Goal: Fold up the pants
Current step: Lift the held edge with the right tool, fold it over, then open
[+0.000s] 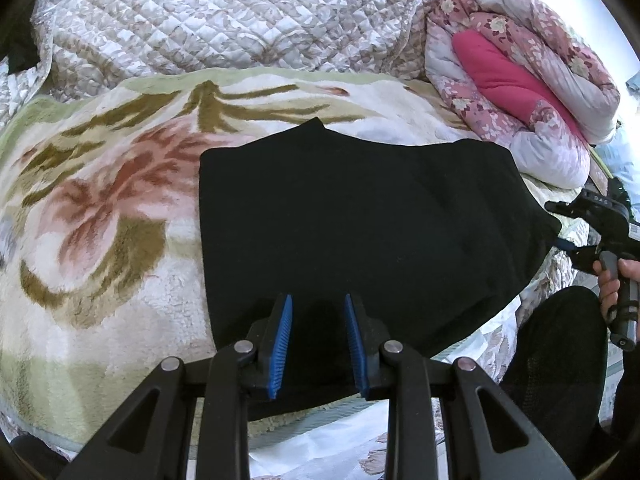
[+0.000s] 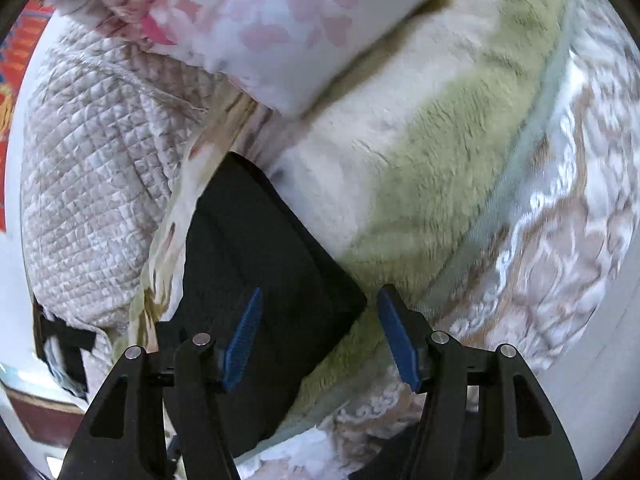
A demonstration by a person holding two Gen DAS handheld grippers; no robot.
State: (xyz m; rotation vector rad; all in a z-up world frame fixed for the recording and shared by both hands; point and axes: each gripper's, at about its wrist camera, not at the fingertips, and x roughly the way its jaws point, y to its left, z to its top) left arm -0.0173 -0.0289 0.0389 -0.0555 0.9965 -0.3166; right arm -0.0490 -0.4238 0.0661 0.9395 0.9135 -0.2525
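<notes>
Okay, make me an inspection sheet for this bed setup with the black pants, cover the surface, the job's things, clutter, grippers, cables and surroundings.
Surface: fleecy cream blanket with a pink and olive flower pattern, spread over a bed.
Job's things: black pants, folded into a flat block on the blanket.
Clutter: rolled pink floral quilt beyond the pants; beige quilted bedspread bunched behind.
Grippers: left gripper over the pants' near edge, jaws apart, grip unclear; right gripper open, nothing between the pads.
Cables: nothing seen.
Surroundings: person's hand on the right gripper's handle.
</notes>
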